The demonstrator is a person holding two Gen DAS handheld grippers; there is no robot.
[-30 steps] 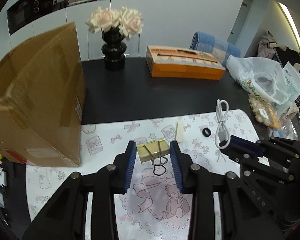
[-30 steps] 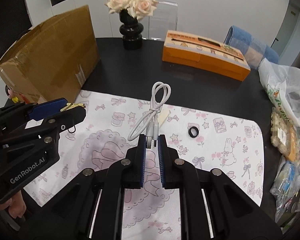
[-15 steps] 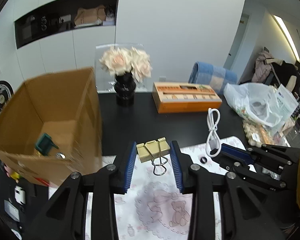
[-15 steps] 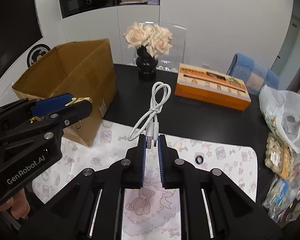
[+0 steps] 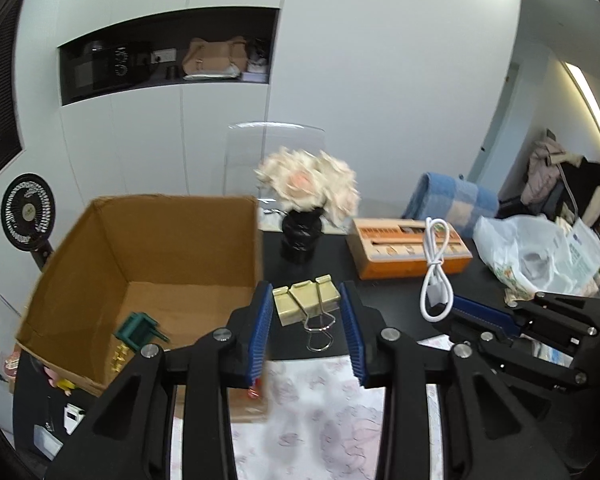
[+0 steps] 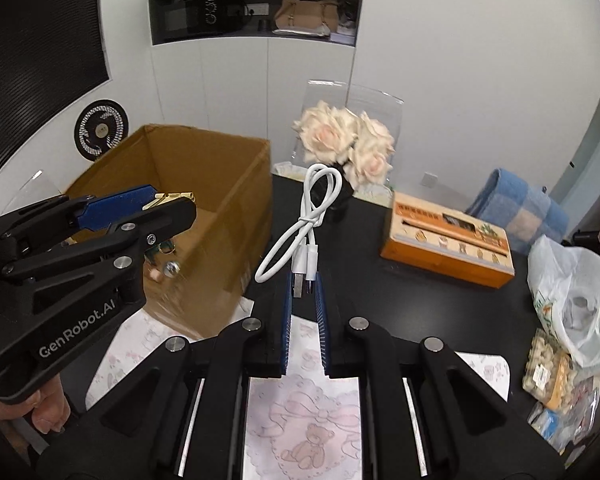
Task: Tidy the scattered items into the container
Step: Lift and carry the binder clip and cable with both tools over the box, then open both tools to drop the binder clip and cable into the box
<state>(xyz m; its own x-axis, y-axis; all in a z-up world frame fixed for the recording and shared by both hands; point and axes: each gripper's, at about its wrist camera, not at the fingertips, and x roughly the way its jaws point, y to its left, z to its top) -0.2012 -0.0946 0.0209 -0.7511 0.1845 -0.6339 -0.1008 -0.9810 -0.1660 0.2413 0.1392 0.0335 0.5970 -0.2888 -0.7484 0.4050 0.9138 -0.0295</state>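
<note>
Gold clip [image 5: 305,304] and white cable [image 6: 305,227] held aloft beside the box [image 5: 152,280].
Left gripper [image 5: 306,322] pinched the clip; right gripper [image 6: 304,300] squeezed the cable's plugs, apparently above the mat [image 6: 300,420].

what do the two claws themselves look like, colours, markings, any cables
Both are matte black plastic linkages with round silver pivot screws. Each claw's fingers carry ribbed blue pads. The left claw bears white "GenRobot.AI" lettering on its side in the right wrist view; the right claw has pale rails along its base. No cables show. A bare hand grips the left one; no sleeve visible.
</note>
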